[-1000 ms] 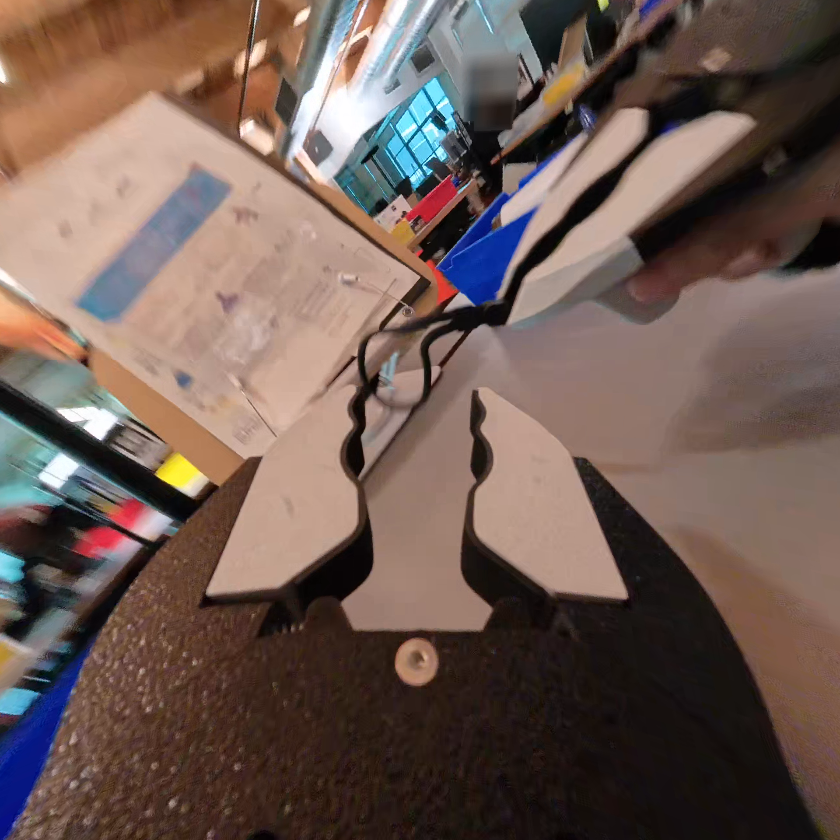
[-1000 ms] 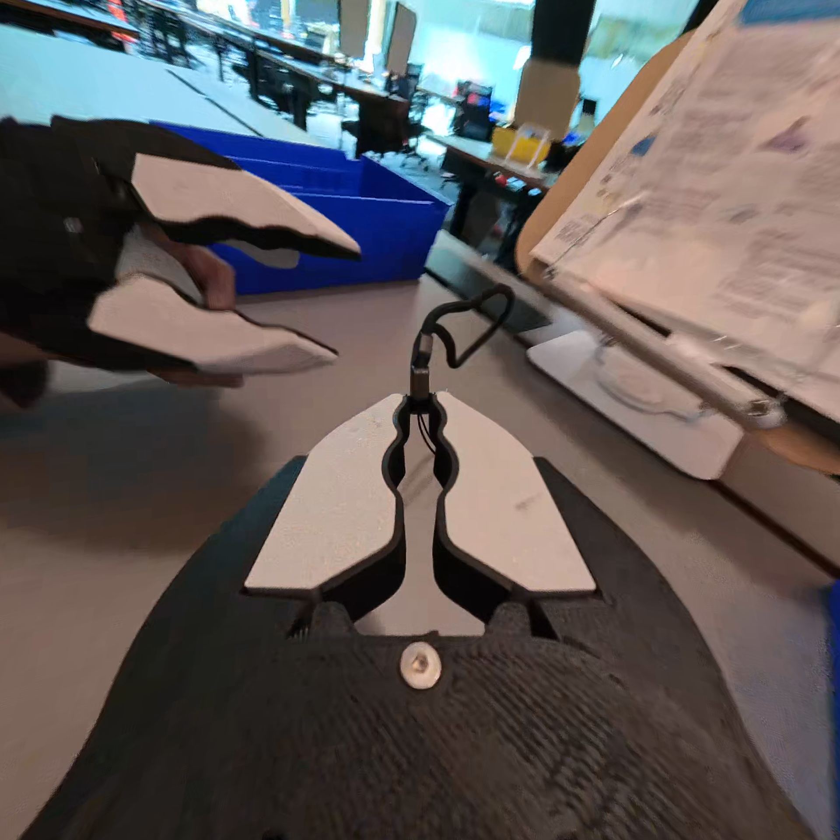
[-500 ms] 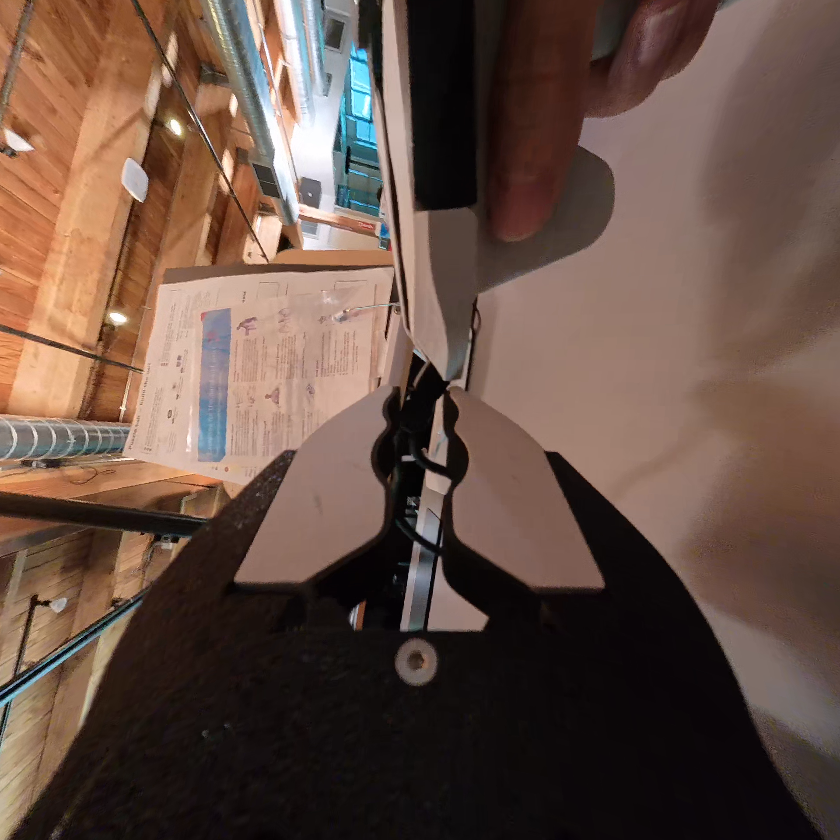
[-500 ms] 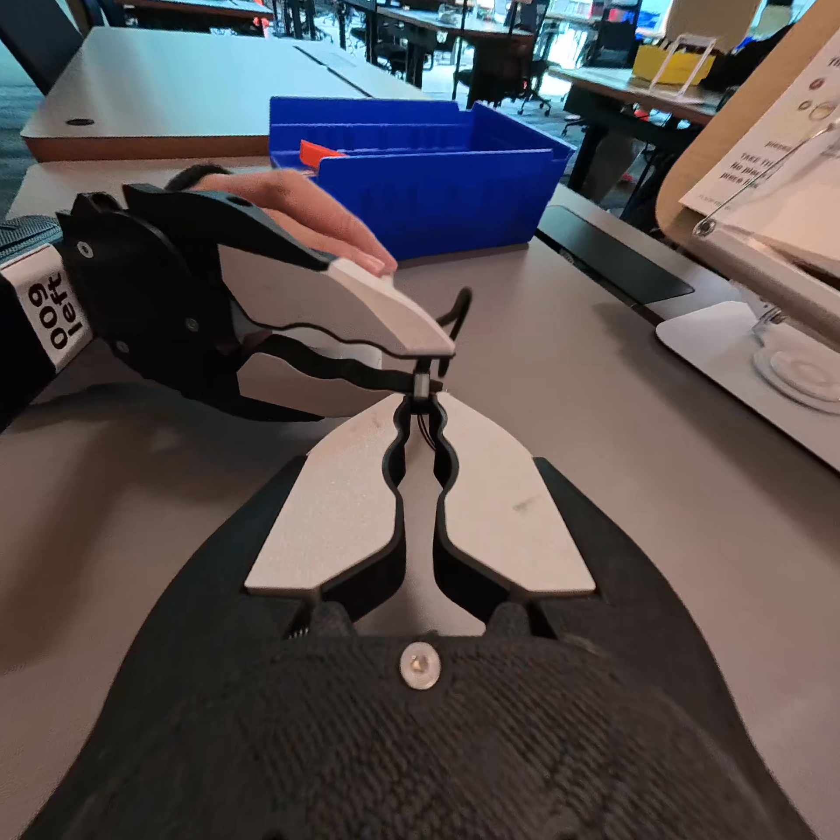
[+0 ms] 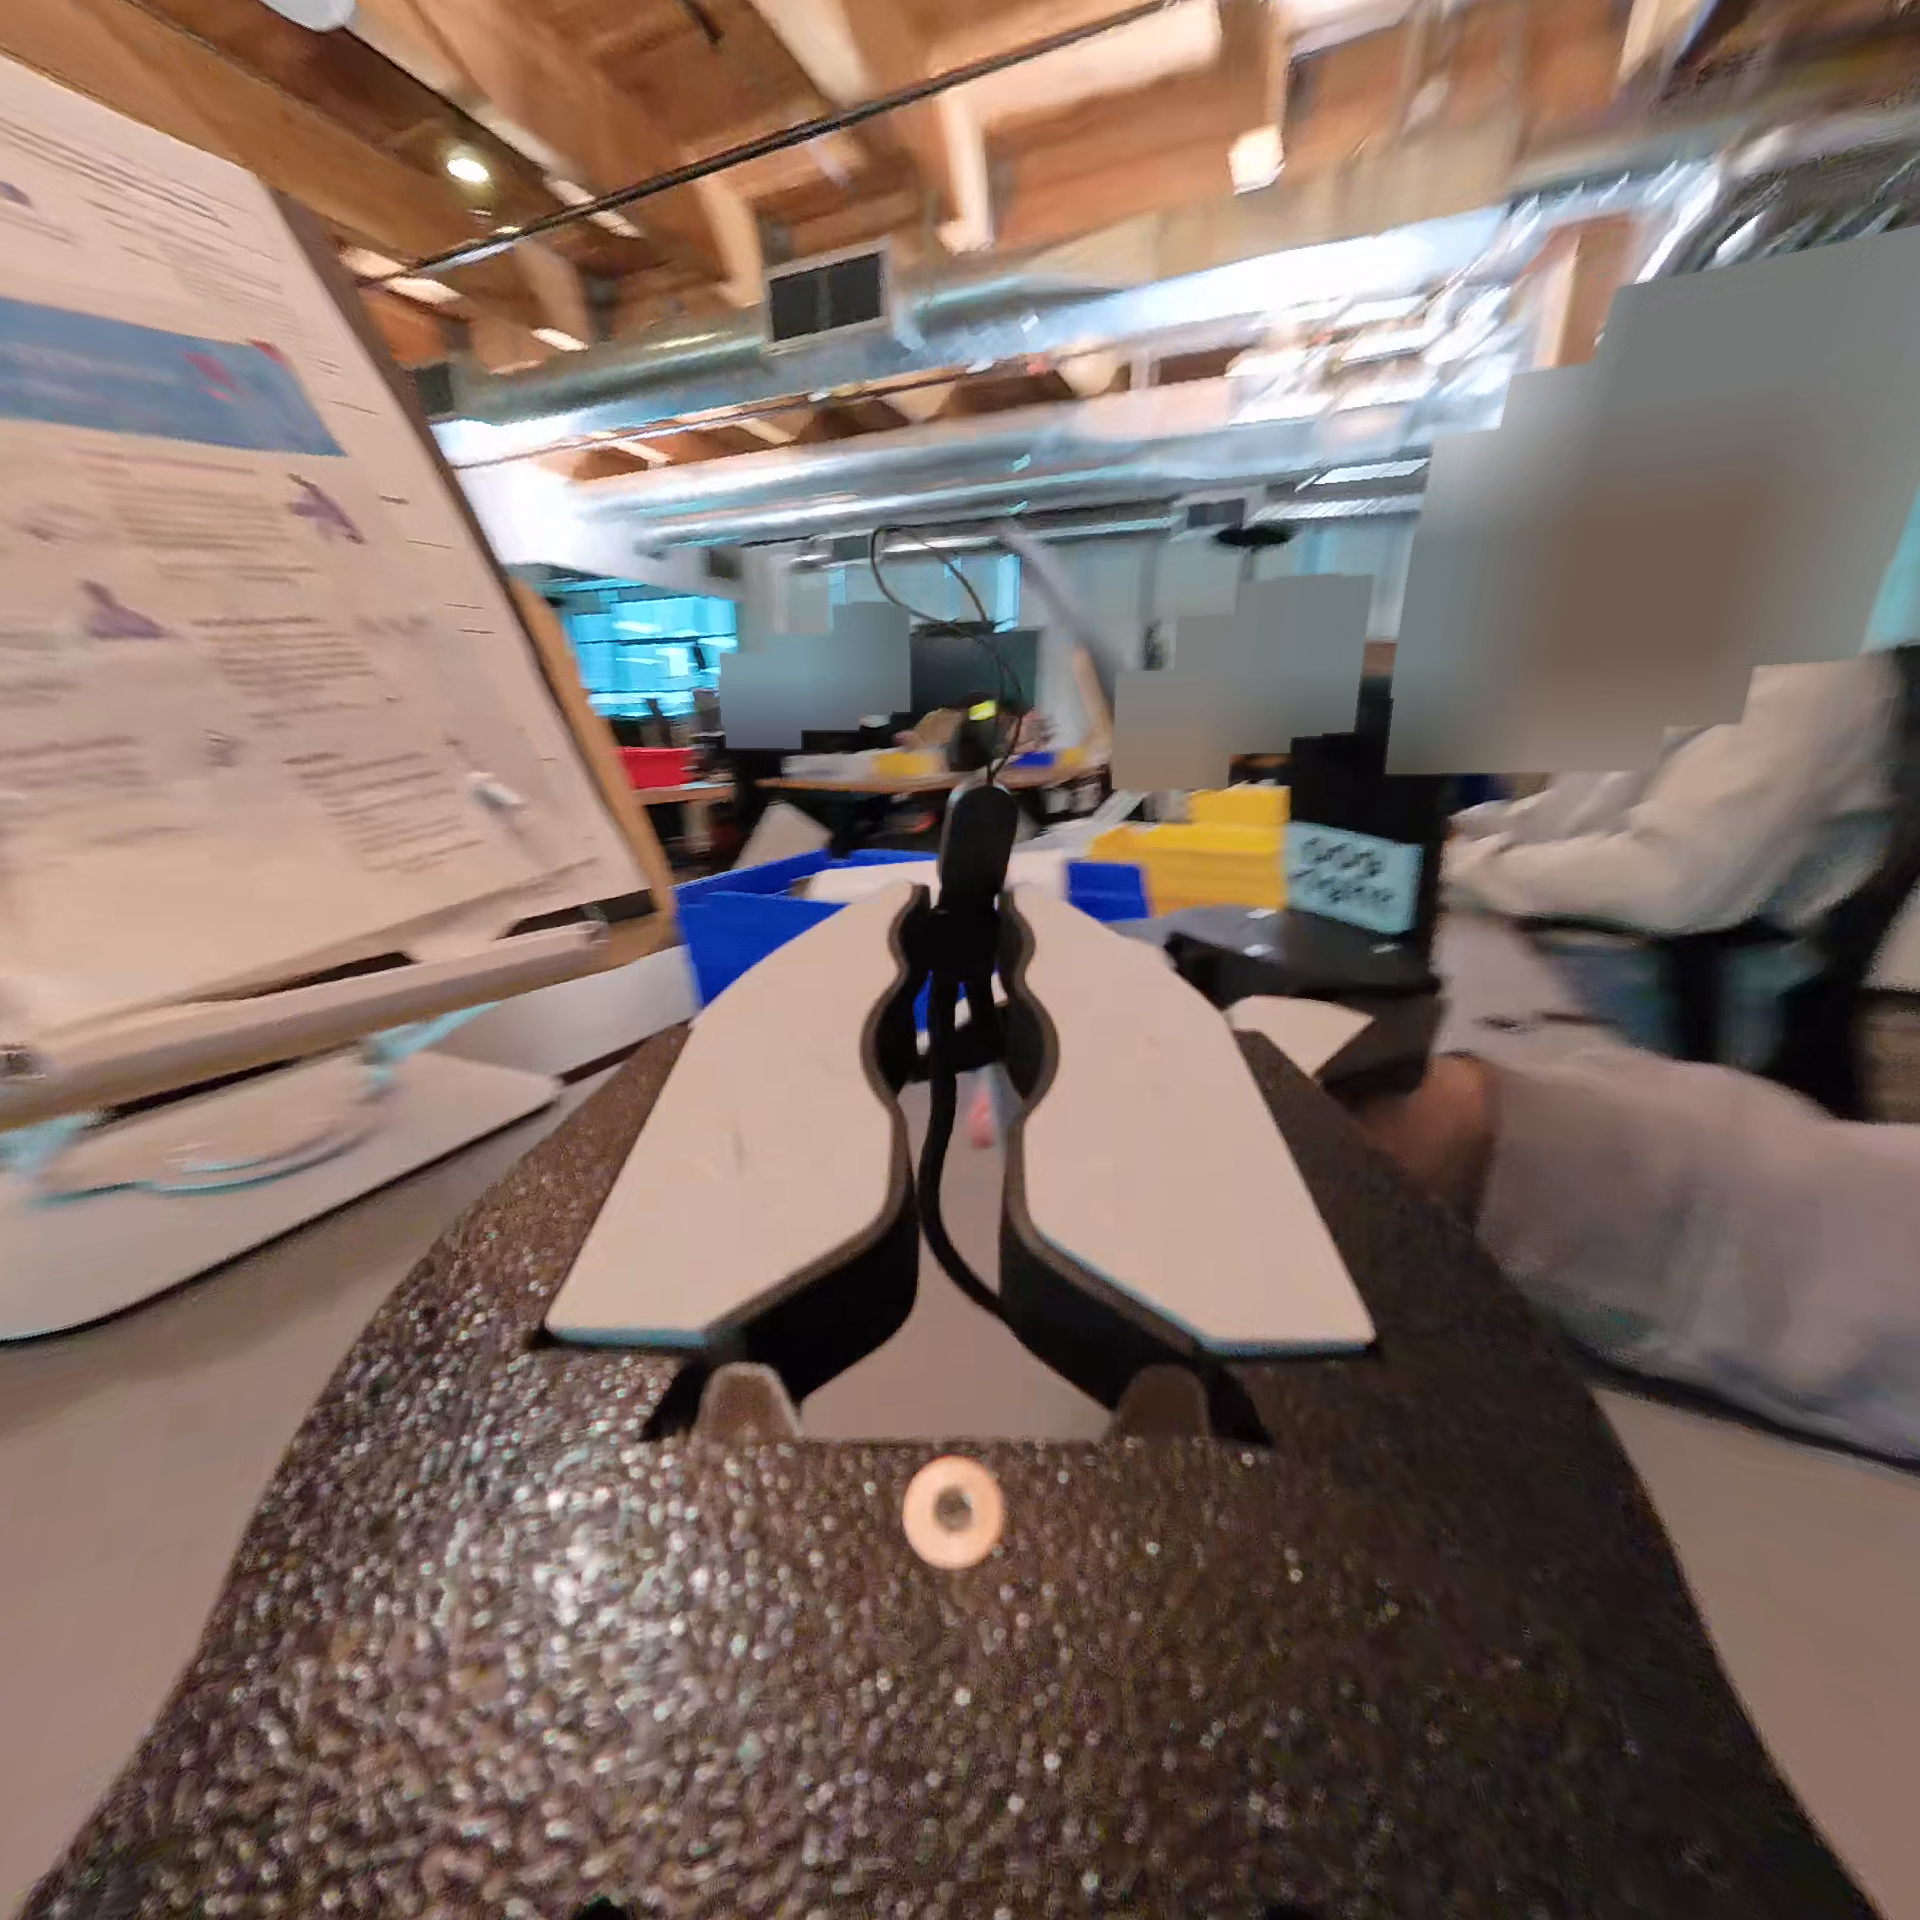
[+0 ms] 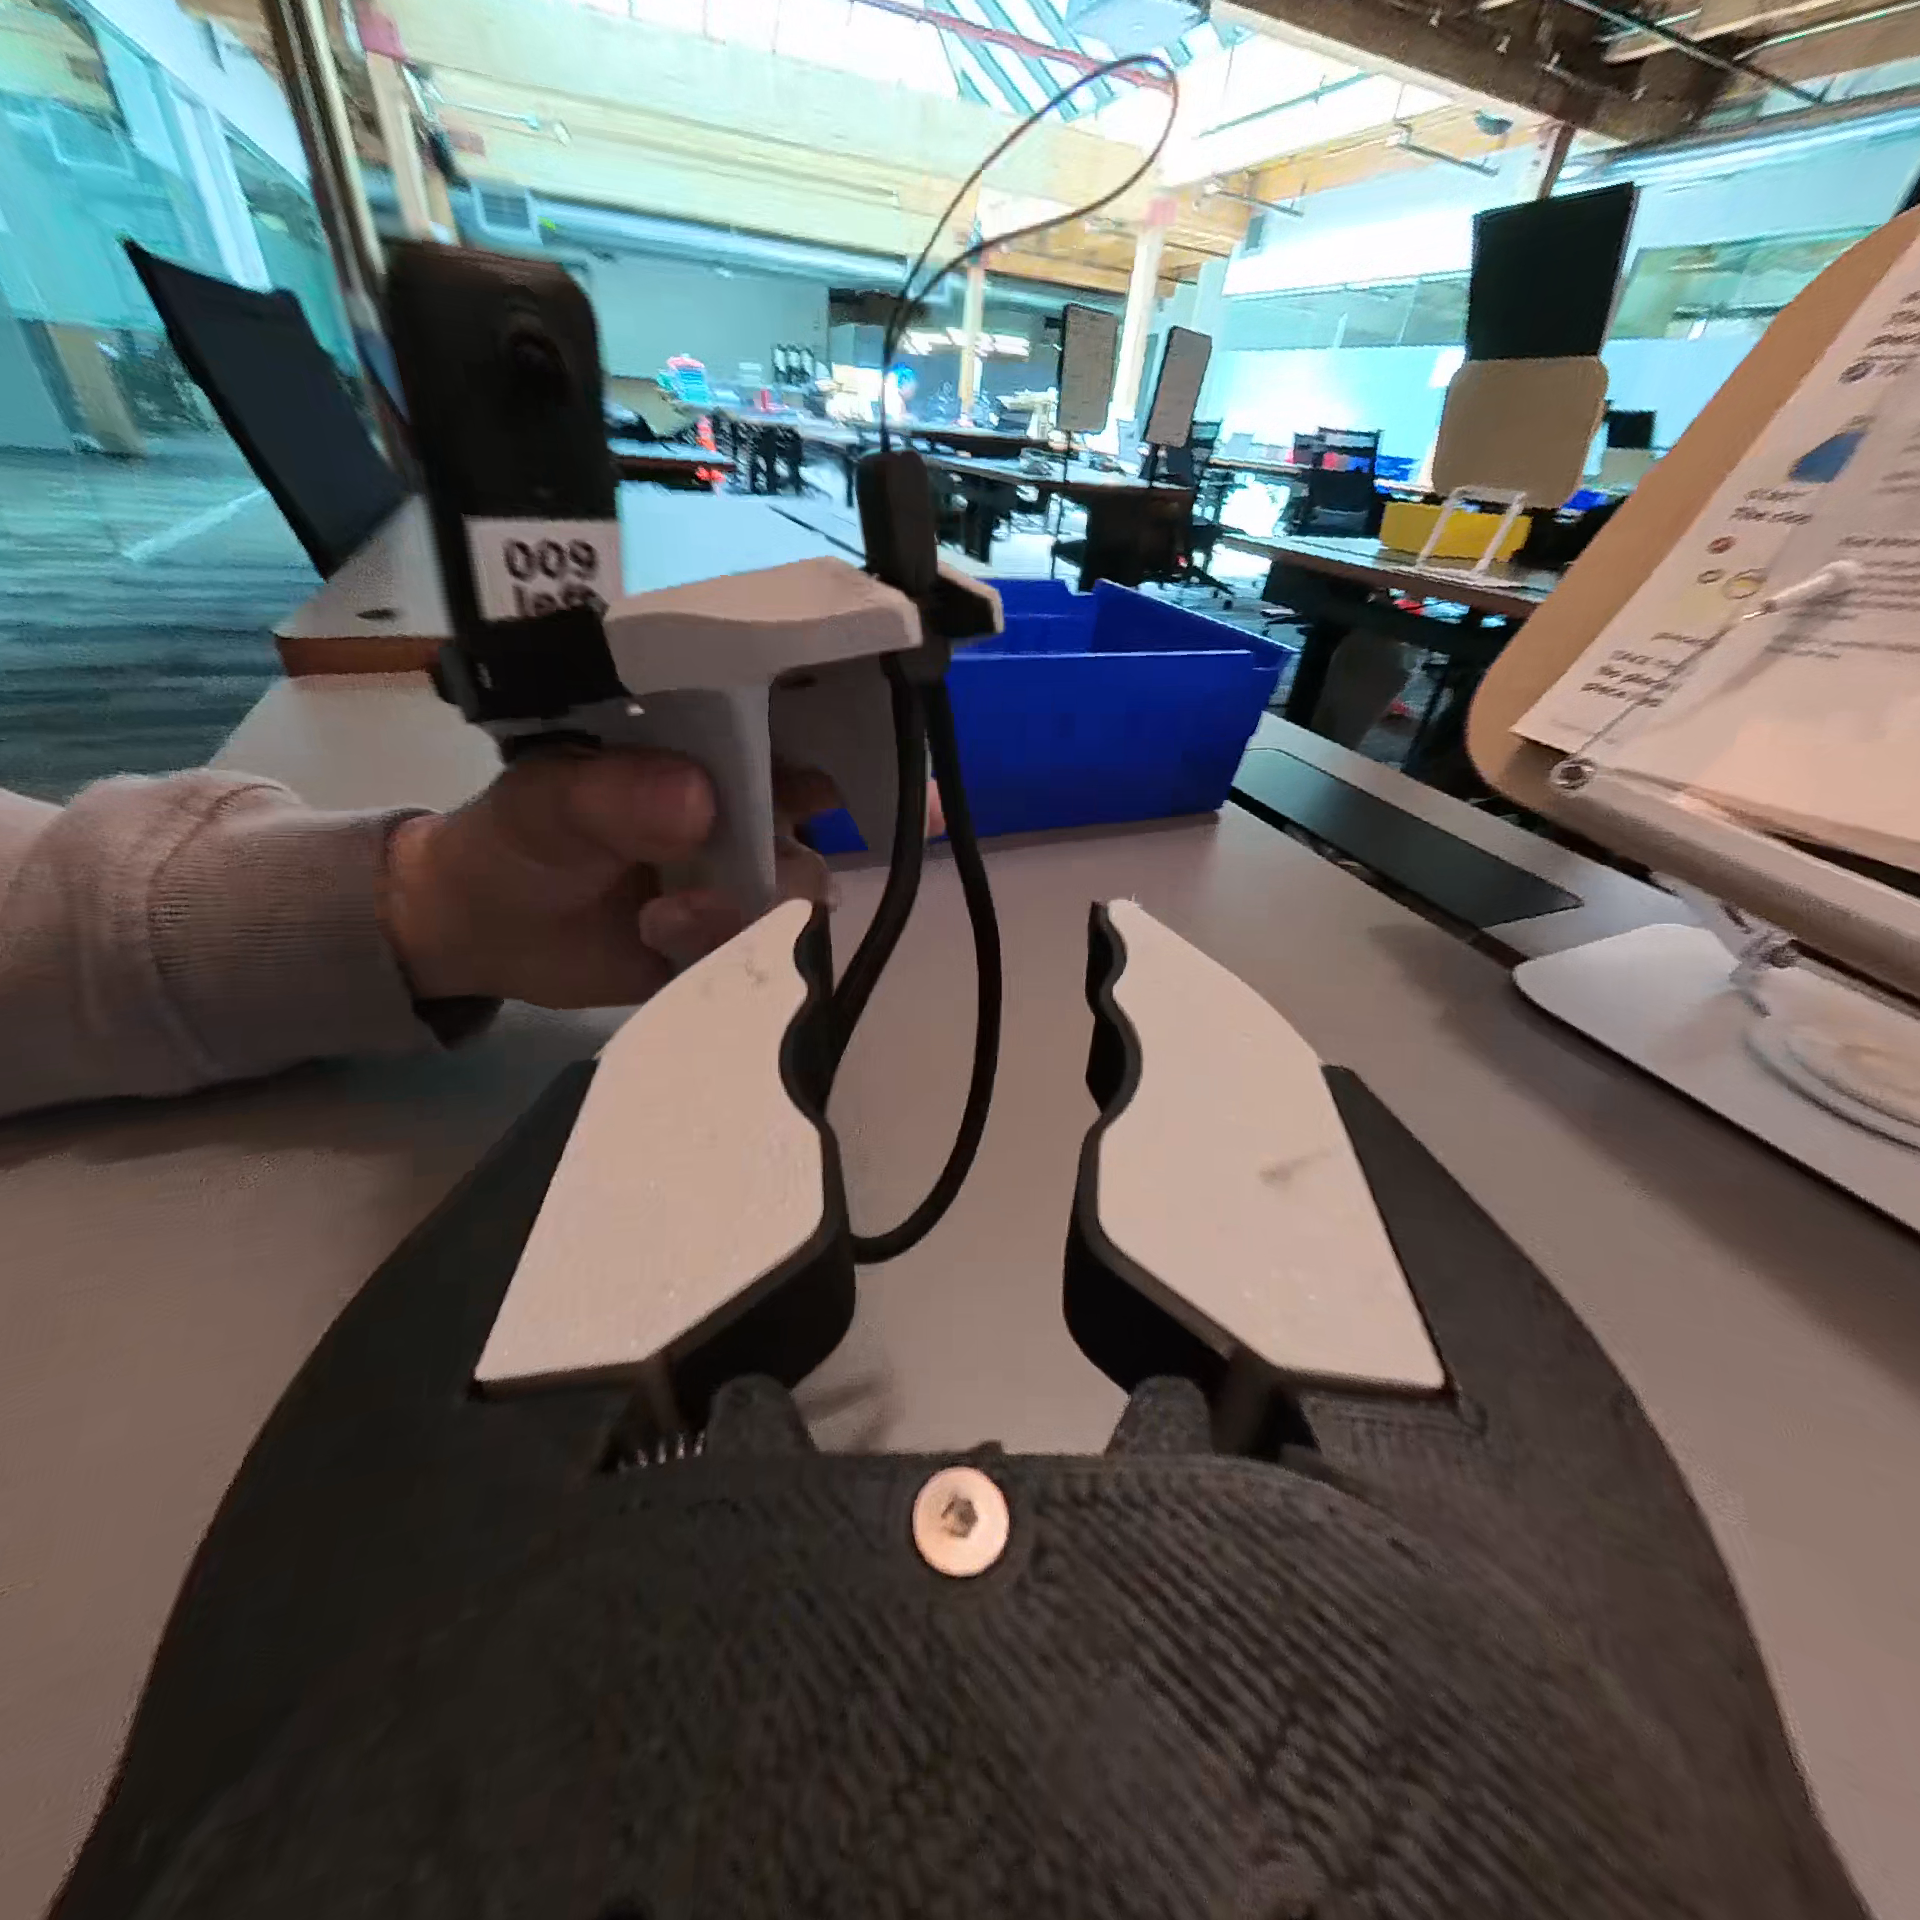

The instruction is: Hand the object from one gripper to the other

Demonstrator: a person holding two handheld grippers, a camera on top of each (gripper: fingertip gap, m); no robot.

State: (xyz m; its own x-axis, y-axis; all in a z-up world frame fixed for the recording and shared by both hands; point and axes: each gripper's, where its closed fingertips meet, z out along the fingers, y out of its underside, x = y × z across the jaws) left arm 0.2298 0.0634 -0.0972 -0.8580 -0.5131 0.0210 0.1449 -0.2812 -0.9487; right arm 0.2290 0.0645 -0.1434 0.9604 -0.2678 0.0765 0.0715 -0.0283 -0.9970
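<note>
both wrist cameras low over the table (image 6: 1351, 1039), looking along their tongs, sharing blue bin (image 6: 1091, 707)

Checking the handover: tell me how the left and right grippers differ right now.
The left gripper is shut on the black cable; the right gripper is open and grips nothing. In the right wrist view the cable's loop hangs between the right gripper's spread fingers. Both have white fingers on black bodies.

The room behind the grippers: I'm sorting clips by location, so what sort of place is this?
Probably an open-plan workshop or lab: long rows of desks, blue parts bin on the grey table, exposed metal ducts under a wooden-beam ceiling.
</note>
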